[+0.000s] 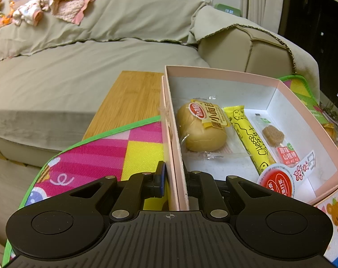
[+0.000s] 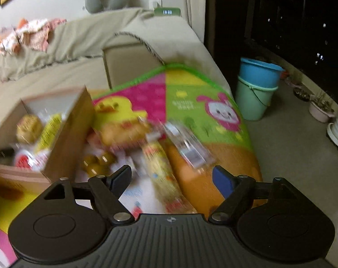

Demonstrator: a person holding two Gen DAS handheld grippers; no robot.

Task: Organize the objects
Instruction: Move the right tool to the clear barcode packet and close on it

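Observation:
A pink box (image 1: 222, 72) with a white inside stands on a colourful play mat (image 1: 102, 156). In it lie a wrapped bun (image 1: 201, 129), a yellow cheese stick (image 1: 250, 138), a hawthorn snack (image 1: 278, 143) and a red-lidded cup (image 1: 278, 184). My left gripper (image 1: 175, 178) is shut on the box's left wall, one finger inside, one outside. In the blurred right wrist view the box (image 2: 66, 134) is at the left, and several wrapped snacks (image 2: 162, 156) lie on the mat beside it. My right gripper (image 2: 172, 178) is open and empty above those snacks.
A grey-beige sofa (image 1: 90, 67) with clothes (image 1: 57, 4) on its back stands behind. A wooden board (image 1: 128, 98) lies under the mat's far edge. Two stacked buckets (image 2: 256, 89) and plant pots (image 2: 320, 109) stand on the floor at the right.

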